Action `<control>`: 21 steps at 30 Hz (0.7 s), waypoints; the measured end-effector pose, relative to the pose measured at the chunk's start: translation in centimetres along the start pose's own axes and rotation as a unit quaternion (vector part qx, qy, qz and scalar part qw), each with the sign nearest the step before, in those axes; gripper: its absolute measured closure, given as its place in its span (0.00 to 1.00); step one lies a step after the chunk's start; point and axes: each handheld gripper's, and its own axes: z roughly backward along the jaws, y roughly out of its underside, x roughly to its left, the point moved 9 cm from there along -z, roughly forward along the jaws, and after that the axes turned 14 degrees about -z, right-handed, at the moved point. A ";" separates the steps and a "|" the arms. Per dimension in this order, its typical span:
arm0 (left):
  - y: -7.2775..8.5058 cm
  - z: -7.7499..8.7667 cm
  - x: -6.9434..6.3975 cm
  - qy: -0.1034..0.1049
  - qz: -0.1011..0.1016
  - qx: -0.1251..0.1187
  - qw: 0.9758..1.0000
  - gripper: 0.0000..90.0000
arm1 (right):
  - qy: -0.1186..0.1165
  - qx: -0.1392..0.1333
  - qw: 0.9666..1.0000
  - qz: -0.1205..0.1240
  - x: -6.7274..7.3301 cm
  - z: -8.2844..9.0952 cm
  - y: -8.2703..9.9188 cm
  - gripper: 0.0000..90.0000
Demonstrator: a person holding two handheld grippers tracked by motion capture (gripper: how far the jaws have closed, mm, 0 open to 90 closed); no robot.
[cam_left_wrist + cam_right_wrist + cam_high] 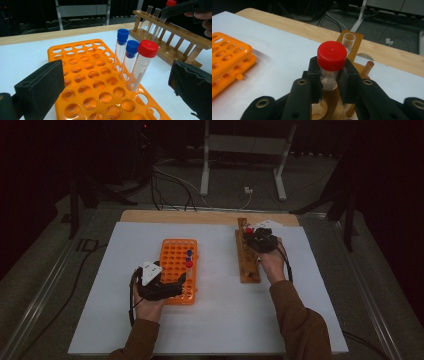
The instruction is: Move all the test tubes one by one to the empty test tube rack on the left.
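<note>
My right gripper is shut on a clear tube with a red cap, just under the cap. The tube stands upright in the wooden rack at the right of the table, at its far end. Beside it an empty uncapped tube stands in the same rack. My left gripper is open, one jaw on either side of the near end of the orange rack. That rack holds two blue-capped tubes and a red-capped one. From above, the right gripper is over the wooden rack and the left gripper at the orange rack.
Both racks lie on a white mat over a wooden tabletop. Two more empty tubes stand in the wooden rack. Beyond the table, cables and a metal stand are on the floor.
</note>
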 end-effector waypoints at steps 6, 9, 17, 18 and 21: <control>0.0 0.0 -0.1 0.001 -0.001 -0.001 1.000 0.01 | -0.001 -0.017 1.000 0.005 0.2 0.8 -0.6 0.83; 0.0 -0.1 0.0 0.001 -0.002 0.000 1.000 0.01 | -0.003 -0.025 1.000 0.006 0.4 1.2 -0.9 0.83; 0.0 0.0 0.0 0.000 -0.002 -0.001 1.000 0.01 | -0.002 -0.048 0.999 0.012 0.9 2.3 -1.8 0.83; 0.0 0.0 0.0 0.000 -0.002 -0.001 1.000 0.01 | -0.003 -0.051 0.999 0.014 0.9 2.5 -1.9 0.83; 0.0 0.0 0.0 0.001 -0.002 -0.001 1.000 0.01 | -0.004 -0.059 0.998 0.012 1.0 3.1 -2.3 0.83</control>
